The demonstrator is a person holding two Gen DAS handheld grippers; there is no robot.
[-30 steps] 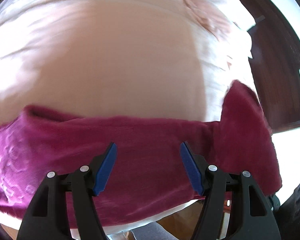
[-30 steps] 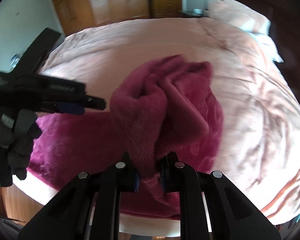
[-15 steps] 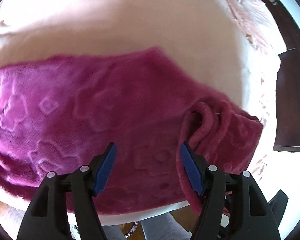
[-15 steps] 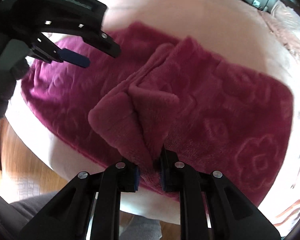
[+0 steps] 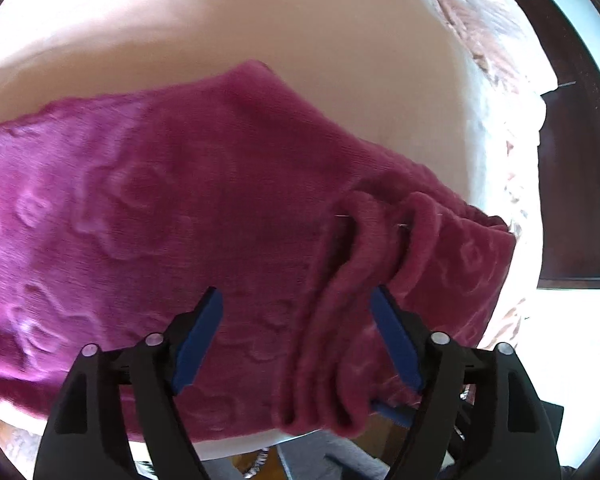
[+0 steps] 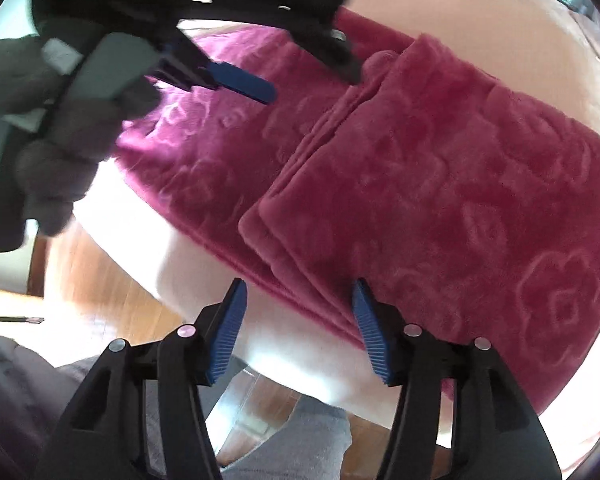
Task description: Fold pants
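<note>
- My right gripper (image 6: 298,330) has just been opening; its jaws now stand apart and the blue pads (image 6: 228,332) press on nothing
- The near edge of the folded layer lies just past the right-hand pad, at the rim of the bed (image 6: 204,268), released
- The pants (image 6: 440,200), magenta plush with embossed flowers, lie flat across the near edge of the bed on a pale pink cover (image 5: 260,32)
- One part is laid over the other, so a thicker doubled stack sits on the right side in the right wrist view, with a seam-like step running diagonally down the middle
- My left gripper (image 5: 296,340) has also just opened wider; jaws spread, nothing clamped
- A rumpled ridge of fabric (image 5: 352,280) runs up between its pads, close by the right pad, not pinched
- In the right wrist view my gloved left hand (image 6: 44,152) holds that gripper above the single-layer part of the pants
- Wooden floor (image 6: 100,280) shows below the bed edge
</note>
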